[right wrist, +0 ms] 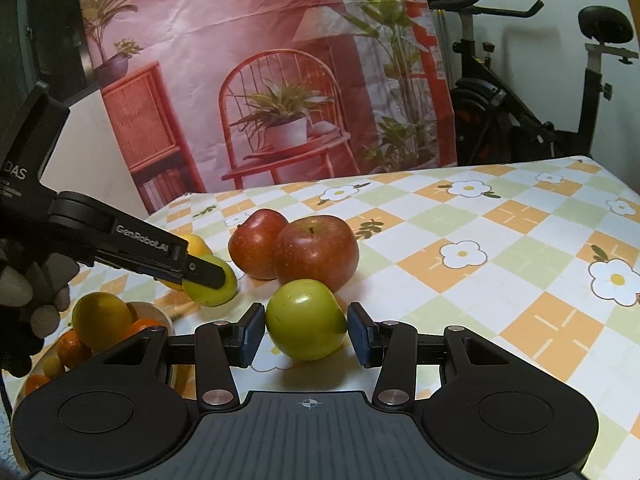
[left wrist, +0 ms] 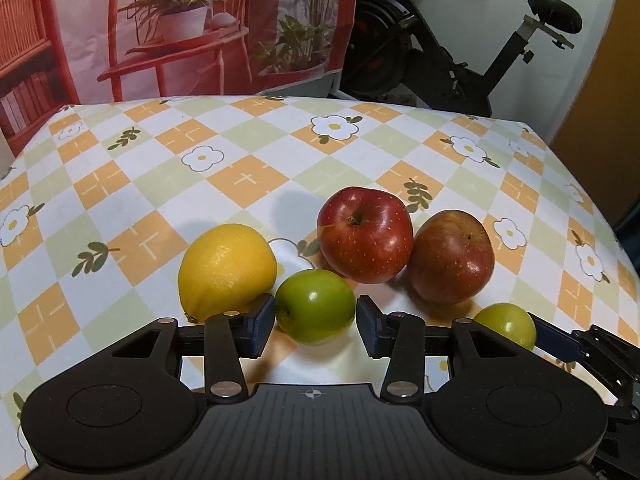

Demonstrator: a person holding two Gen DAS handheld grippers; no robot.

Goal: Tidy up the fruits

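The left gripper (left wrist: 315, 322) sits low over the table (left wrist: 224, 184), its jaws set around a small green fruit (left wrist: 315, 306). The dark pads lie close to the fruit's sides, the left pad just about at its skin and a thin gap showing at the right pad, so I cannot tell whether the jaws actually clamp it. Just to the left of that fruit lies a yellow lemon (left wrist: 227, 270), close to the left pad. Behind stand two red apples touching each other: a glossy one (left wrist: 365, 234) with its stem hollow turned toward the camera, and a duller, russet-tinged one (left wrist: 451, 256) to its right.

The right gripper (right wrist: 306, 330) is placed the same way around a second green fruit (right wrist: 306, 318), which rests on the table's checked, flower-printed cloth. Its pads stand just beside the fruit on both sides; whether they press it is not clear. In the left wrist view this second fruit (left wrist: 510, 324) shows partly hidden behind the left gripper's linkage, with one finger (left wrist: 554, 338) of the right gripper beside it.

From the right wrist view, a gloved hand (right wrist: 28, 300) holds the left gripper's handle at the left edge. Below it a shallow bowl (right wrist: 158, 314) carries a lemon (right wrist: 101, 320) and several small oranges (right wrist: 72, 350).
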